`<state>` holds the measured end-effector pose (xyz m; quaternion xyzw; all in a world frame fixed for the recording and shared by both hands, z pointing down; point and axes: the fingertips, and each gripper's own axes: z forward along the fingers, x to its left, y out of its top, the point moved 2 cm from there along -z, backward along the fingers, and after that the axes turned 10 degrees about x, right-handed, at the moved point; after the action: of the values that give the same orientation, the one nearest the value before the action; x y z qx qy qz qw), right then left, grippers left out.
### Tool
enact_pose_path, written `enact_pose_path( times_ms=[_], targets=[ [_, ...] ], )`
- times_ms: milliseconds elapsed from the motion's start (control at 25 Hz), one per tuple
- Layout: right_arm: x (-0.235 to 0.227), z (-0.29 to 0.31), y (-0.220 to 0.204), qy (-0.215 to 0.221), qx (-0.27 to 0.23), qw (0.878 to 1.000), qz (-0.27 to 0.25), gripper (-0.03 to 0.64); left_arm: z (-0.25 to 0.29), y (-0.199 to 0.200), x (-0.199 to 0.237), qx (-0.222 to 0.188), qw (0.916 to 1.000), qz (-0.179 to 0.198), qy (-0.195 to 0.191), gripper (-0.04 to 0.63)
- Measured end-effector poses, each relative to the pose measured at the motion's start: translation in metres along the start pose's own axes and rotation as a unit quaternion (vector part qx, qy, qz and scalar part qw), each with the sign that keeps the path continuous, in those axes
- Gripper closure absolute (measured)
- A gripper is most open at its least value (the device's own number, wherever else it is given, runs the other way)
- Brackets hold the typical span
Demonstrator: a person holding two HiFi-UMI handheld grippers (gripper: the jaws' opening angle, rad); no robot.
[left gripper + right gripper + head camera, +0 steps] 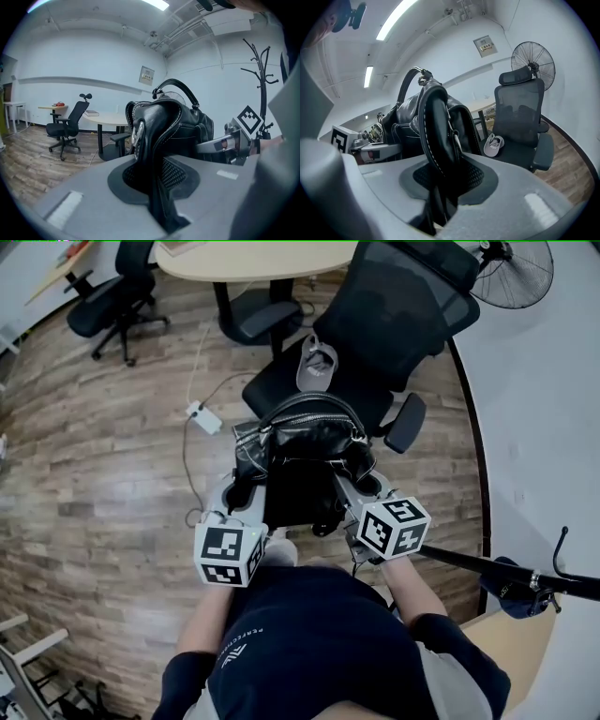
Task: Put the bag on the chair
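A black leather bag [305, 451] with arched handles hangs in the air between my two grippers, just in front of a black mesh office chair [394, 324]. My left gripper [246, 491] is shut on the bag's left side [157, 154], leather pinched between its pads. My right gripper [361, 486] is shut on the bag's right side [438, 140]. The chair's seat [520, 150] lies beyond the bag, and a grey cap [316, 365] rests on that seat, seen too in the right gripper view as the cap [493, 144].
A white power strip [203, 416] with its cable lies on the wood floor left of the chair. A round table [253, 259] and other office chairs [117, 296] stand behind. A fan [516, 273] stands at the right wall. A coat stand [260, 75] rises nearby.
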<state>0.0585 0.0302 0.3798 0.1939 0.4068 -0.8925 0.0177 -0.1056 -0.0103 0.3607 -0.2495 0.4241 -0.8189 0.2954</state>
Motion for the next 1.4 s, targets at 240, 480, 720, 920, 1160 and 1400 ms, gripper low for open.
enact_pose_path(
  times_ms=[240, 480, 720, 920, 1160, 1400],
  targets=[
    [-0.003, 0.027, 0.027, -0.007, -0.006, 1.000, 0.002, 0.520, 0.019, 0.018, 0.027, -0.005, 1.0000, -0.001, -0.008, 0.528],
    [-0.021, 0.047, 0.057, -0.010, -0.004, 1.000, -0.010, 0.520, 0.046, 0.038, 0.039, -0.012, 0.9998, -0.009, -0.011, 0.529],
    [-0.053, 0.076, 0.085, -0.003, 0.001, 1.000, -0.013, 0.515, 0.079, 0.052, 0.044, -0.010, 0.9997, -0.022, -0.003, 0.531],
    [-0.085, 0.104, 0.103, 0.010, 0.022, 1.000, -0.019, 0.514, 0.118, 0.060, 0.052, 0.006, 0.9992, -0.038, 0.012, 0.531],
    [-0.124, 0.144, 0.122, 0.028, 0.042, 0.998, -0.026, 0.514, 0.167, 0.065, 0.063, 0.024, 0.9976, -0.056, 0.033, 0.531],
    [-0.158, 0.178, 0.140, 0.043, 0.048, 0.997, -0.033, 0.513, 0.208, 0.071, 0.071, 0.031, 0.9960, -0.064, 0.053, 0.531]
  ],
)
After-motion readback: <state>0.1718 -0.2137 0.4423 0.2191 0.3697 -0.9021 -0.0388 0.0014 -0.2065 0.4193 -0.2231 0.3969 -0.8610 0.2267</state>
